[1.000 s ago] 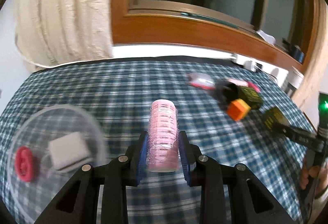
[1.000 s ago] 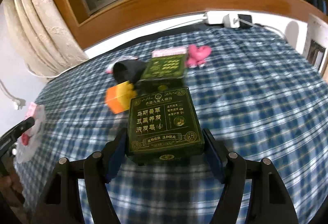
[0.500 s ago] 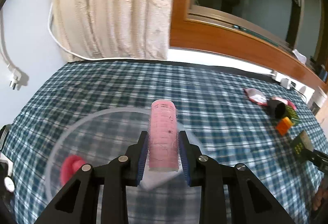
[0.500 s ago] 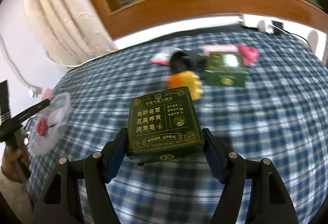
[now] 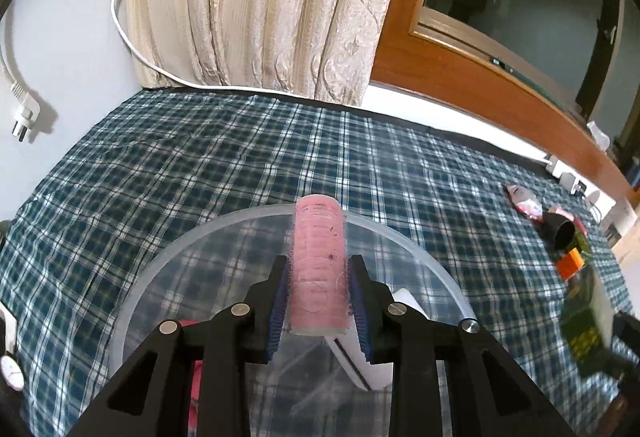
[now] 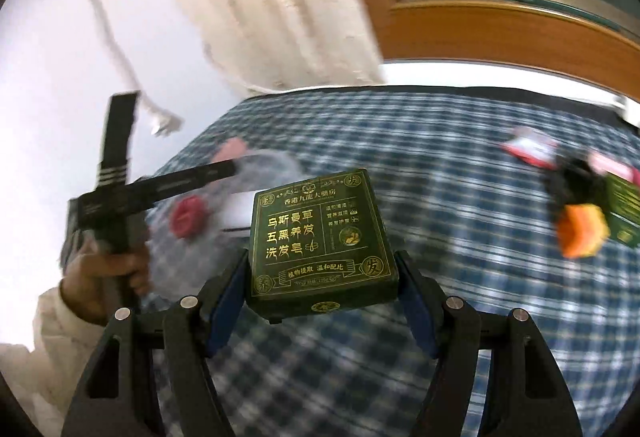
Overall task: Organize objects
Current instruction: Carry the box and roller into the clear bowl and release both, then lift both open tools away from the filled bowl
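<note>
- The left gripper (image 5: 318, 301) clamps a fuzzy pink hair roller (image 5: 319, 269) above a clear round plastic tray (image 5: 168, 261) on the checked tablecloth (image 5: 224, 157).
- The right gripper (image 6: 322, 289) squeezes a flat dark-green box (image 6: 320, 237) with gold lettering, held above the cloth.

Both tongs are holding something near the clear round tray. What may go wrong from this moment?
1. The pink hair roller is round, so if the left tongs release it near the rim of the clear tray, it might roll out onto the checked cloth.
2. The tray already holds a white block and a red item; the roller may land on them.
3. The right tongs bring the green box close, so the tools may collide.
</note>
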{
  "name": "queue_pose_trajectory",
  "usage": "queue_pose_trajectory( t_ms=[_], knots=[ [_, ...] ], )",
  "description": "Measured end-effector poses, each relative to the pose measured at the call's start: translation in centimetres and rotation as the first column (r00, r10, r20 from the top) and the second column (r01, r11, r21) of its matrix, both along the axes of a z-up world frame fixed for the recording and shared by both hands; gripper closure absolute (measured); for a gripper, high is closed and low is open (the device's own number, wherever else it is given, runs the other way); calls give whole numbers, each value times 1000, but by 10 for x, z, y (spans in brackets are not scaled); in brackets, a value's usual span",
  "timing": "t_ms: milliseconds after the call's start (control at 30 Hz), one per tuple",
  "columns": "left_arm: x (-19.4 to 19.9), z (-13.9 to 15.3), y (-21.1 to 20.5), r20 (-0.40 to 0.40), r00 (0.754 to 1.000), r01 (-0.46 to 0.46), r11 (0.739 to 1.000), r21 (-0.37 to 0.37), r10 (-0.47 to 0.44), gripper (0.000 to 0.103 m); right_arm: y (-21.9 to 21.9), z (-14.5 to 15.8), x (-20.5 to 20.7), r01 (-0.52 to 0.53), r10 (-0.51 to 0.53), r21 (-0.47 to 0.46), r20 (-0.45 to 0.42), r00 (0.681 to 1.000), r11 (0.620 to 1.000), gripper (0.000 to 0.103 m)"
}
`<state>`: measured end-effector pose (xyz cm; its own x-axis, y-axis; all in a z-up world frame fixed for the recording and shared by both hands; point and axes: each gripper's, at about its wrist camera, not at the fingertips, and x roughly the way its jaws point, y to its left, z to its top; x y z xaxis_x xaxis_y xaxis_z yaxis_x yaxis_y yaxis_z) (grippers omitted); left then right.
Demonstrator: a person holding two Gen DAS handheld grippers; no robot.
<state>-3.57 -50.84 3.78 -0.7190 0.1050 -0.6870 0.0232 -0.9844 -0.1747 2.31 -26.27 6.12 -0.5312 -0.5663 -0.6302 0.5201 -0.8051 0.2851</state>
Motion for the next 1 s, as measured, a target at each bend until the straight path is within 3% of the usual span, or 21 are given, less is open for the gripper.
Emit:
queue_pose_trajectory(
  t_ms=[67, 133, 200, 400, 633, 1000],
  knots=[
    [1, 1, -1, -5, 1000, -1, 1000, 11, 1, 66, -20, 1, 3, -49, 49, 0, -2, 999, 999, 32],
    [2, 2, -4, -11, 1000, -6, 1000, 20, 6, 47, -35, 1, 6, -85, 85, 3, -6, 996, 996, 32],
    [4, 3, -6, -27, 999, -18, 1000, 24, 18, 36, -49, 1, 9, -118, 118, 8, -10, 993, 993, 32],
    [12, 10, -23, -67, 995, -69, 997, 36, 71, 33, -78, -4, 11, -171, 171, 10, -1, 985, 985, 32],
    [30, 27, -41, -161, 970, -188, 982, -6, 184, 1, -104, -13, 17, -225, 224, 30, 16, 974, 974, 32],
    [36, 30, -62, -176, 938, -302, 953, 4, 298, 1, -127, -31, 9, -264, 261, 40, 62, 963, 964, 31]
  ],
)
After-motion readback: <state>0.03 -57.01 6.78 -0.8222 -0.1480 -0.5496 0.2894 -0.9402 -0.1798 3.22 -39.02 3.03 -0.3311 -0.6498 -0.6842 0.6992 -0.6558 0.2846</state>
